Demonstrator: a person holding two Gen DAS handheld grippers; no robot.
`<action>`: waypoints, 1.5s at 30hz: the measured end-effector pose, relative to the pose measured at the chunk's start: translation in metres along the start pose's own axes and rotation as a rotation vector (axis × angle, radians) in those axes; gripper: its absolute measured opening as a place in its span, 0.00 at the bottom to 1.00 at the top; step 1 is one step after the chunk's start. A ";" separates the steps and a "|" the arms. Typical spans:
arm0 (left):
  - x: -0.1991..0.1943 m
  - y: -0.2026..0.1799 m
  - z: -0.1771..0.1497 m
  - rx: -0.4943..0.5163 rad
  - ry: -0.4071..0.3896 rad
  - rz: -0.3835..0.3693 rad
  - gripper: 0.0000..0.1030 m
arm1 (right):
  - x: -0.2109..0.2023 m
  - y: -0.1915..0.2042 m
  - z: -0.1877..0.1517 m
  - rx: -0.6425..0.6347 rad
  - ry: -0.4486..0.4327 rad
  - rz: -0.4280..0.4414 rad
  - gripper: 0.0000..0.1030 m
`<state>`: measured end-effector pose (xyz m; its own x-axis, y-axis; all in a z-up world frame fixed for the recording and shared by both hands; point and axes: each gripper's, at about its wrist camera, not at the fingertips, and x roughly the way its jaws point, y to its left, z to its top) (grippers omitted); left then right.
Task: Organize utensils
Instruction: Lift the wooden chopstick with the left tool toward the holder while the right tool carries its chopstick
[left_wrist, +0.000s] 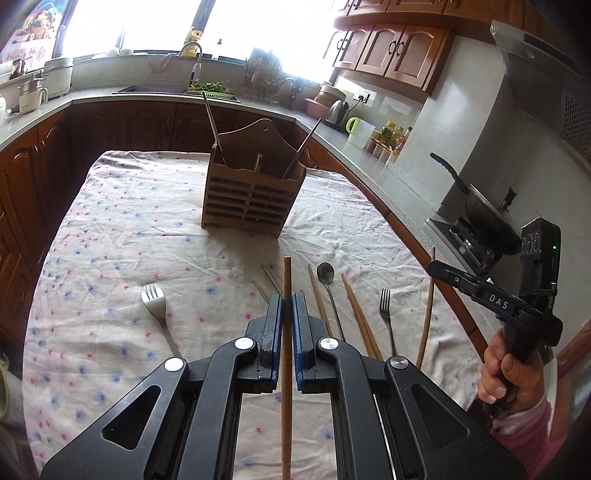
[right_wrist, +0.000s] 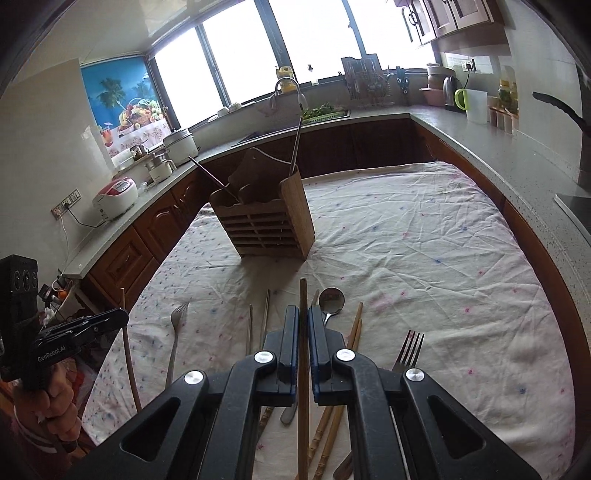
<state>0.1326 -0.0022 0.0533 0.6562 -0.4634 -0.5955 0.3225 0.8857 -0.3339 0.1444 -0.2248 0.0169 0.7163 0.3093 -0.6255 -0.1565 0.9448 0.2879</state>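
Observation:
A wooden utensil holder (left_wrist: 253, 192) stands mid-table with two metal utensils leaning in it; it also shows in the right wrist view (right_wrist: 267, 221). My left gripper (left_wrist: 287, 301) is shut on a wooden chopstick (left_wrist: 287, 280), held above the cloth. My right gripper (right_wrist: 303, 314) is shut on another wooden chopstick (right_wrist: 303, 295); in the left wrist view it (left_wrist: 434, 267) holds that stick (left_wrist: 428, 310) upright at the right. On the cloth lie a spoon (left_wrist: 327, 280), two forks (left_wrist: 157, 306) (left_wrist: 386, 310), wooden chopsticks (left_wrist: 356, 310) and thin metal chopsticks (left_wrist: 271, 278).
The table carries a floral cloth (left_wrist: 129, 229). Kitchen counters (left_wrist: 388, 177) run around it, with a sink (left_wrist: 155, 88), a kettle (left_wrist: 338, 110), rice cookers (right_wrist: 114, 192) and a wok on the stove (left_wrist: 487, 218) at the right.

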 end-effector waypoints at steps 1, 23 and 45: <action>-0.005 0.000 0.000 -0.003 -0.012 -0.004 0.04 | -0.004 0.003 0.001 -0.007 -0.010 0.002 0.05; -0.050 -0.002 0.007 -0.007 -0.146 -0.025 0.04 | -0.040 0.025 0.016 -0.045 -0.132 0.027 0.05; -0.047 0.010 0.037 -0.026 -0.212 0.000 0.04 | -0.036 0.030 0.042 -0.044 -0.190 0.057 0.05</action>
<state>0.1301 0.0298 0.1052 0.7856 -0.4452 -0.4297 0.3070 0.8834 -0.3542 0.1423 -0.2118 0.0788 0.8205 0.3399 -0.4596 -0.2265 0.9315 0.2845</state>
